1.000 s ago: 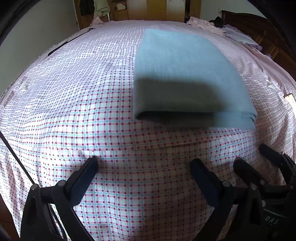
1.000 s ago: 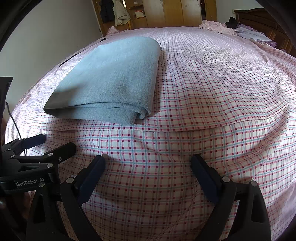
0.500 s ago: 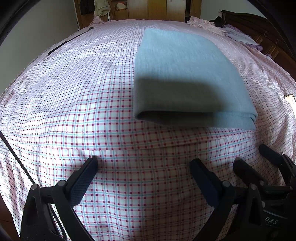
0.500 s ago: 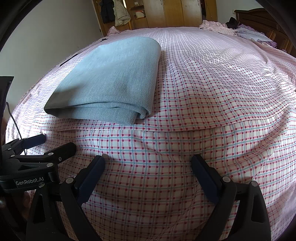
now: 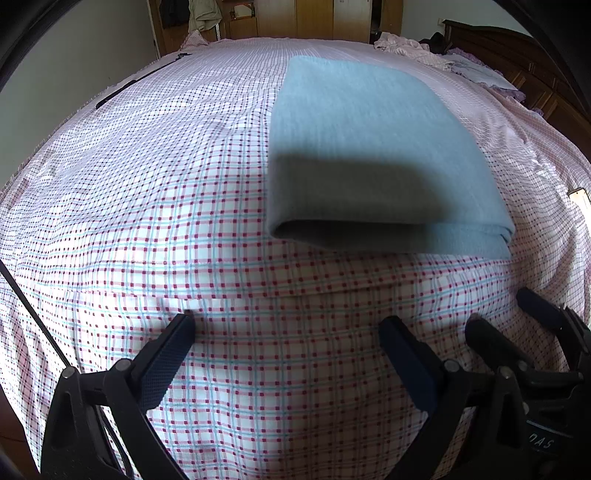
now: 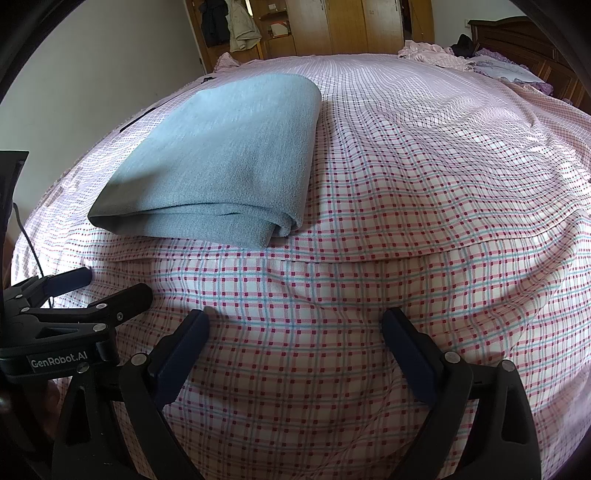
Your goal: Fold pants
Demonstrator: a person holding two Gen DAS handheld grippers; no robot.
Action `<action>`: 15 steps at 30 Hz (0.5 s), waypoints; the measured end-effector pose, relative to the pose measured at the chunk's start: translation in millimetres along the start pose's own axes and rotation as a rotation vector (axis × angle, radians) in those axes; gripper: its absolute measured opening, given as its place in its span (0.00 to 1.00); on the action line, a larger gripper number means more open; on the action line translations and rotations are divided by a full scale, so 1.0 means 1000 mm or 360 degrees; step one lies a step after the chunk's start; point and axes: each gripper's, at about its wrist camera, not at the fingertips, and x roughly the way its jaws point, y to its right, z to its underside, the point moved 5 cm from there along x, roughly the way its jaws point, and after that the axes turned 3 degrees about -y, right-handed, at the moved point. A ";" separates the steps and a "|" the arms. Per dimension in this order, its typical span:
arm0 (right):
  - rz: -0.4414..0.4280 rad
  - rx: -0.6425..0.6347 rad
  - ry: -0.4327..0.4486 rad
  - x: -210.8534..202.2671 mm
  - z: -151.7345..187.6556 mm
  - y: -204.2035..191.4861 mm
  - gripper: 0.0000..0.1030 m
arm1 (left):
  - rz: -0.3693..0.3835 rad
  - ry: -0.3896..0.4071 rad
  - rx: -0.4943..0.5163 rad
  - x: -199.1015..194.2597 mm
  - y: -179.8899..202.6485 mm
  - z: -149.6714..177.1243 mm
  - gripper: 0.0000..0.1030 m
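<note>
The light blue pants (image 5: 373, 147) lie folded into a neat rectangle on the checked bed sheet (image 5: 147, 206). In the right wrist view the pants (image 6: 229, 155) lie at the upper left. My left gripper (image 5: 286, 328) is open and empty, held over the sheet just short of the pants' near edge. My right gripper (image 6: 295, 321) is open and empty, to the right of the pants. Each gripper shows in the other's view: the right one (image 5: 517, 317) and the left one (image 6: 110, 288).
Loose pink and purple clothes (image 6: 461, 59) lie at the bed's far right by a dark wooden headboard (image 6: 524, 37). Wooden wardrobes (image 6: 347, 26) and hanging jackets (image 6: 229, 26) stand beyond the bed. A black cable (image 5: 33, 314) runs at the left.
</note>
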 end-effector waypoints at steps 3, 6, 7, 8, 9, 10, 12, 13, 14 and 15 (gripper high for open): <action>0.0000 0.0001 0.0000 0.000 0.000 0.000 0.88 | 0.0000 -0.0001 0.0000 0.000 0.000 0.000 0.99; 0.0000 0.0001 0.0000 0.000 0.000 -0.001 0.89 | 0.0001 -0.0003 -0.0001 0.000 0.000 0.001 0.99; 0.0000 0.0001 0.0000 0.000 0.000 -0.001 0.89 | 0.0001 -0.0004 -0.0002 0.000 0.001 0.001 0.99; 0.0001 0.0002 0.0001 0.000 0.001 -0.001 0.88 | 0.0001 -0.0004 -0.0001 0.000 0.000 0.001 0.99; 0.0001 0.0002 0.0001 0.000 0.001 -0.001 0.89 | 0.0001 -0.0004 -0.0002 0.000 0.001 0.002 0.99; 0.0001 0.0002 0.0001 0.000 0.001 -0.001 0.89 | 0.0001 -0.0005 -0.0002 -0.001 0.001 0.003 0.99; 0.0001 0.0003 0.0001 0.000 0.001 -0.001 0.89 | 0.0001 -0.0006 -0.0001 -0.001 0.002 0.003 0.99; 0.0001 0.0003 0.0001 0.000 0.001 -0.001 0.89 | 0.0002 -0.0006 -0.0001 -0.001 0.001 0.003 0.99; 0.0001 0.0003 0.0001 0.000 0.001 -0.001 0.89 | 0.0002 -0.0006 -0.0001 -0.001 0.001 0.002 0.99; 0.0001 0.0003 0.0002 0.000 0.001 -0.001 0.89 | 0.0001 -0.0007 -0.0002 -0.001 0.001 0.003 0.99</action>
